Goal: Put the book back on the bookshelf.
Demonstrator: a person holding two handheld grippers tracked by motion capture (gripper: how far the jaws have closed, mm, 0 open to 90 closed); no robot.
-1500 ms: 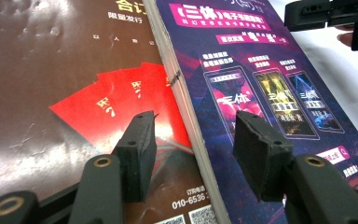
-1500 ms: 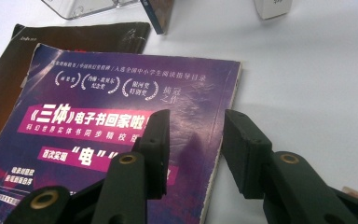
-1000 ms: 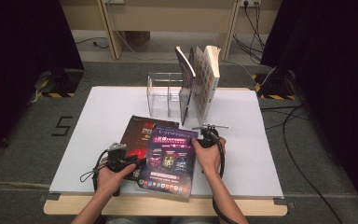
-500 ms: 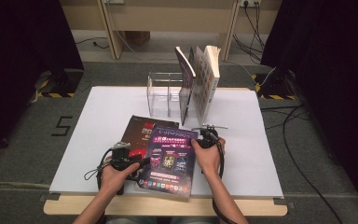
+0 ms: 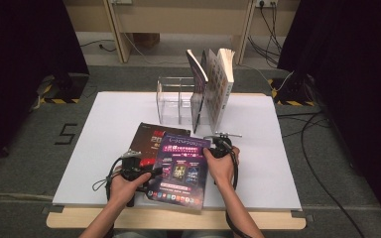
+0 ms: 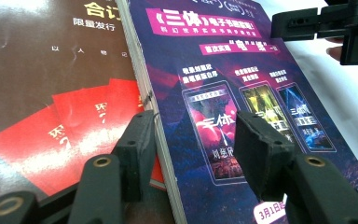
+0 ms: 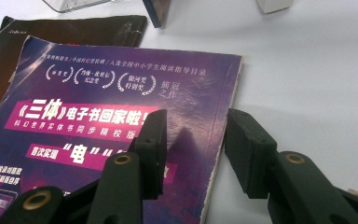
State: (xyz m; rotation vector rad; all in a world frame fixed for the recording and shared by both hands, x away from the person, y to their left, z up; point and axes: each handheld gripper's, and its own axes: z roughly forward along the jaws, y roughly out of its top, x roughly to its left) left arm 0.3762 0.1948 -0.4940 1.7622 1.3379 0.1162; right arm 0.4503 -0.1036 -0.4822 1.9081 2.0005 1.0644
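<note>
We work at the white bench (image 5: 104,148), where a clear acrylic rack (image 5: 174,99) at the far side holds upright books (image 5: 219,84) in its right-hand slots. Nearer us, the purple book (image 5: 181,168) lies flat, partly overlapping a dark red-and-brown book (image 5: 151,139) beneath its left side.

We judge the step in hand to be taking hold of the purple book from both sides. Our left gripper (image 6: 191,140) has its jaws apart, straddling the book's left edge, one jaw down beside the pages and one above the cover; they have just been closing a little, and no pad presses yet. Our right gripper (image 7: 193,144) stands with jaws apart over the book's right edge near its top corner, not clamped.

Next we need both grippers to close on their edges, then lift evenly toward the rack.
</note>
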